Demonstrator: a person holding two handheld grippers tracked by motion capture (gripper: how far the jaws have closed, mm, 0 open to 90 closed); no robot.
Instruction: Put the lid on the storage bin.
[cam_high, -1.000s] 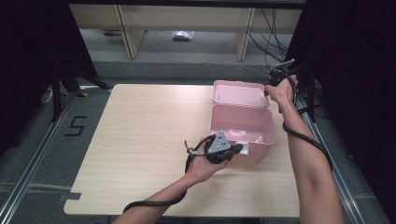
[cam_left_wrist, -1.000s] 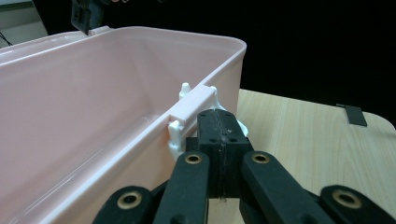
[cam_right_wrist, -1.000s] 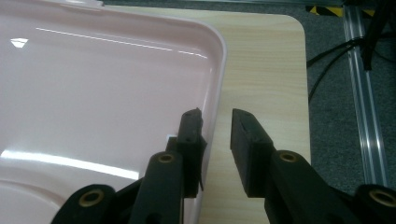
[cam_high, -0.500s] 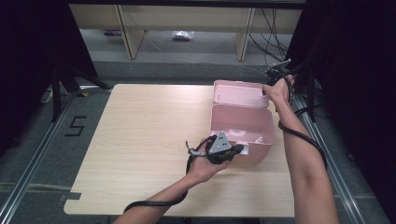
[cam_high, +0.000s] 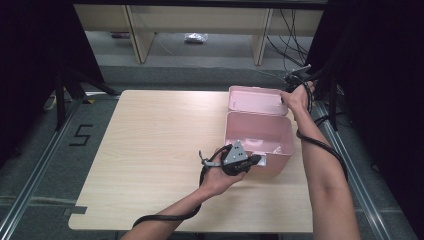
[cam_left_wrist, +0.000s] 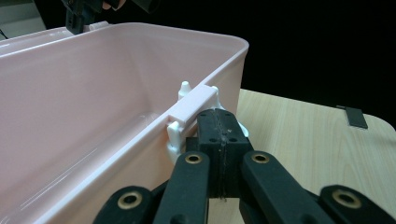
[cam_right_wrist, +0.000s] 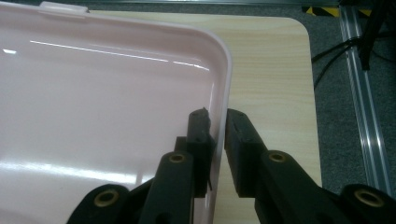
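A pink plastic box (cam_high: 227, 131) stands open on the table's right half, with its lid (cam_high: 255, 100) laid back behind it. My left gripper (cam_high: 257, 160) is at the box's front wall. Its jaws (cam_left_wrist: 219, 126) are shut, with the tips against the white latch (cam_left_wrist: 191, 105) under the rim. Whether they pinch part of the latch I cannot tell. My right gripper (cam_high: 287, 89) is at the lid's far right corner. Its jaws (cam_right_wrist: 219, 119) straddle the lid's rim (cam_right_wrist: 223, 84) and have just been closing, one pad inside and one outside, with no firm press to be seen.
The wooden table (cam_high: 160, 135) ends close to the right of the box, and a metal floor rail (cam_right_wrist: 369, 116) runs beside that edge. Shelving legs and cables (cam_high: 295, 30) stand behind the table. Both grippers trail black cables (cam_high: 320, 145).
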